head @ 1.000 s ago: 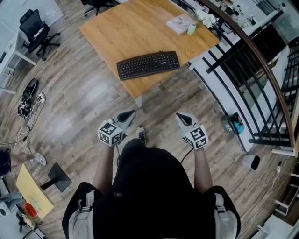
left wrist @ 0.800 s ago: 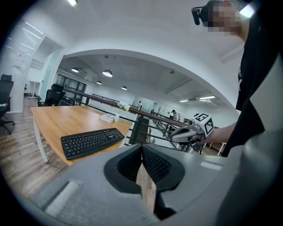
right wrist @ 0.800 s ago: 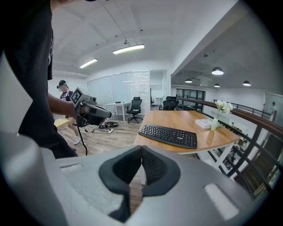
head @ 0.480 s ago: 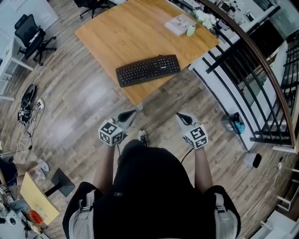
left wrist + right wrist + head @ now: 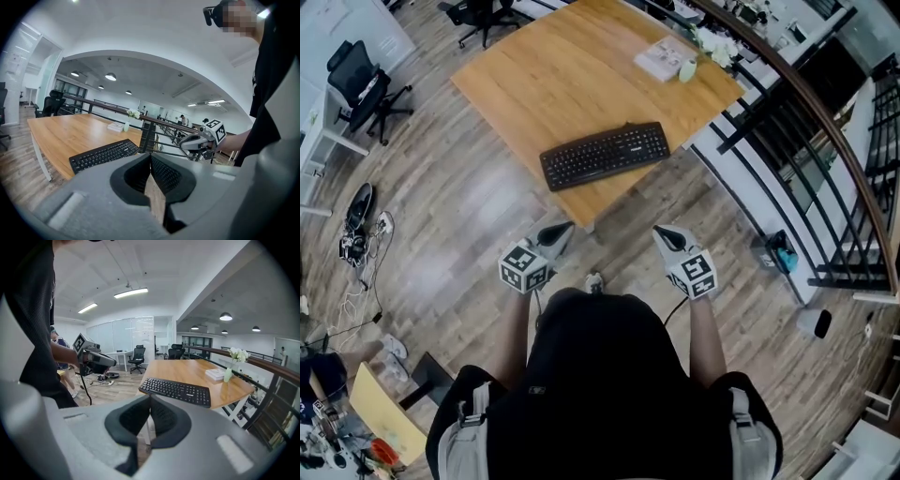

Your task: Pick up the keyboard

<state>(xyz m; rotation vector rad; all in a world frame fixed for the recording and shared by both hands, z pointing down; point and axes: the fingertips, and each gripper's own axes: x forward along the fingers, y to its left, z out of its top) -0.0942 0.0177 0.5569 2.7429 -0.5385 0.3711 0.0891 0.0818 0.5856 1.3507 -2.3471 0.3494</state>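
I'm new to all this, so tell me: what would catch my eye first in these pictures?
A black keyboard lies on a wooden table, by the edge nearest the person. Just short of the table, that person holds the left hand-held gripper and the right hand-held gripper, both shut and empty, pointing towards it.

The keyboard is made of matt black plastic; the table is topped with smooth light wood; the floor is laid with grey, faintly glossy wood-grain planks.

wooden table | book beside flower vase | office chair on floor | railing at right
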